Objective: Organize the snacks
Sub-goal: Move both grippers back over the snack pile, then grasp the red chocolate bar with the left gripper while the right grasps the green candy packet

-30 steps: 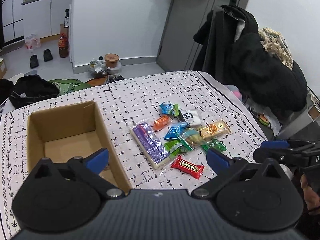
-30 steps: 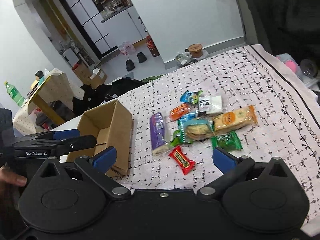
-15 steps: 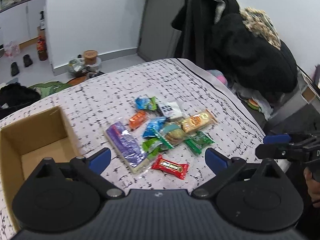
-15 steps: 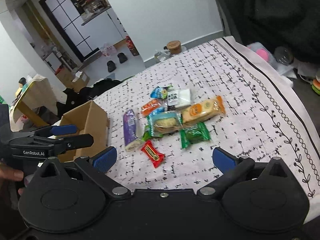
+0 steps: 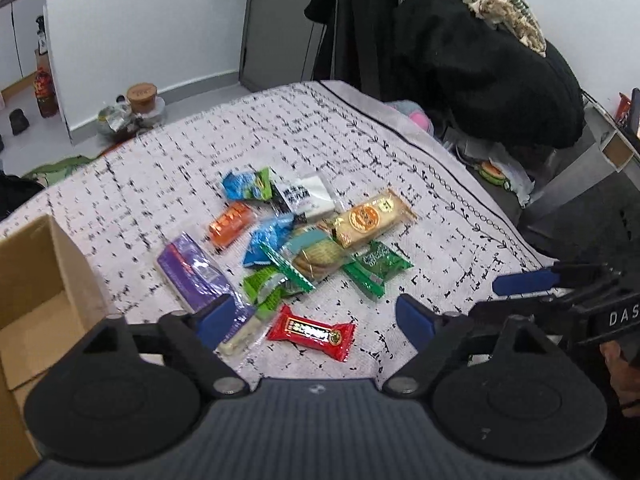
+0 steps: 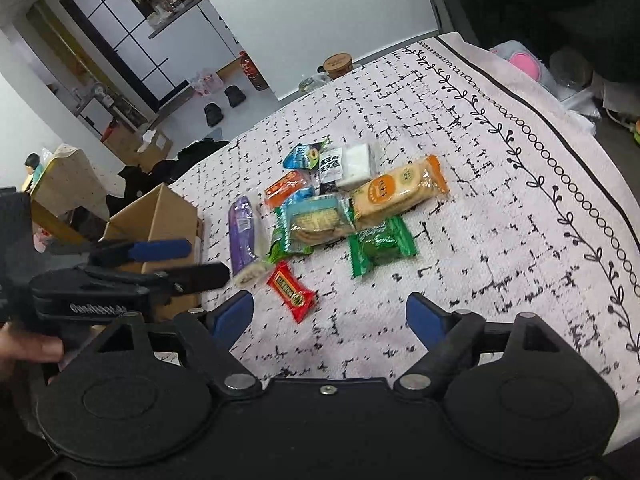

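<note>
While both grippers hover above the patterned tablecloth, neither holds anything: the left gripper has its blue-tipped fingers spread wide with only air between them, and the right gripper is likewise released, its jaws apart over bare cloth. The snacks lie in a loose pile near the middle of the table. A red candy sits nearest the left gripper, just ahead of the gap between its fingers and a little apart from the pile. A long purple packet lies at the left edge of the pile, its near end hidden behind the left finger. Behind these are a round cracker pack overlapping a green packet, a tan biscuit pack, an orange packet, a blue packet and a white packet. A cardboard box stands open on the cloth to the left of the pile, well apart from the candy; its visible floor is bare. In the right wrist view the left gripper appears in front of the box, above the table.
</note>
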Available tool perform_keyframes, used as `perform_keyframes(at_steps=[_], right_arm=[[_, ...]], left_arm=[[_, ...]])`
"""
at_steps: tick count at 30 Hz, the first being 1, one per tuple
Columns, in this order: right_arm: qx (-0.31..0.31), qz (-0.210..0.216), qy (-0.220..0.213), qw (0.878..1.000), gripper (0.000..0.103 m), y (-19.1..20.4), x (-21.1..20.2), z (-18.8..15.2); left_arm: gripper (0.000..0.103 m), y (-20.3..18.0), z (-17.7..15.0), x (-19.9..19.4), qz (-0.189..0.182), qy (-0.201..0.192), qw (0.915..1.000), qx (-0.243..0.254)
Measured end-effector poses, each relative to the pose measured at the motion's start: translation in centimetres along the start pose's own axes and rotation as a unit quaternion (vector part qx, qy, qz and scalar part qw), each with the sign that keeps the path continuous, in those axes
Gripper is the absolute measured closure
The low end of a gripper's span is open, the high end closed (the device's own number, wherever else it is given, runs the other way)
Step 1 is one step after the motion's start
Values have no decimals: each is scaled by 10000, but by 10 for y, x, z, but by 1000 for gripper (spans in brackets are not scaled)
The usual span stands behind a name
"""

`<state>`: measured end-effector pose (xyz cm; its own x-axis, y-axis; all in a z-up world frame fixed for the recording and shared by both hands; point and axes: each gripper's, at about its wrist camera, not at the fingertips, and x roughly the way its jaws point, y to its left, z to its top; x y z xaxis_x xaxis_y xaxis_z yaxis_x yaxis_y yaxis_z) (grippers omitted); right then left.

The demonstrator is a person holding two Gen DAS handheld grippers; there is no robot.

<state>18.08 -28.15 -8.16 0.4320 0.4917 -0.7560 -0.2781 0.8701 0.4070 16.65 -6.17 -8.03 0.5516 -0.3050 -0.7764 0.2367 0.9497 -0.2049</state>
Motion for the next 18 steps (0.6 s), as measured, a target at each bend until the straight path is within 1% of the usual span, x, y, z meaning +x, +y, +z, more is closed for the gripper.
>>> perform_keyframes(at_steps=[2,3,4,7,12,15,18], right_arm=[[43,-20,0,10000,22,-4,3,3],[54,-45,3,10000,23,-6,6,5],[54,-63,3,10000,23,-7,7,6],[101,-114,14,9999,23,-12,12,6],[173,-173,128,9996,23,-19,19,7],[203,-181,150,9995,23,-22,20,8],[189,-184,145,9995,23,-23,22,11]], left_arm=[[28,1,-1,10,-81,105,9999,-50],[33,0,-2,16,-102,166,9998,-61],[37,-1,-3,22,-124,229,9996,-62],[43,-3,-7,38,-173,439,9988,-106],[49,-1,-13,60,-302,765,9960,-343],[53,6,-15,72,-417,992,9923,-614],[53,12,-15,82,-351,1107,9896,-843]])
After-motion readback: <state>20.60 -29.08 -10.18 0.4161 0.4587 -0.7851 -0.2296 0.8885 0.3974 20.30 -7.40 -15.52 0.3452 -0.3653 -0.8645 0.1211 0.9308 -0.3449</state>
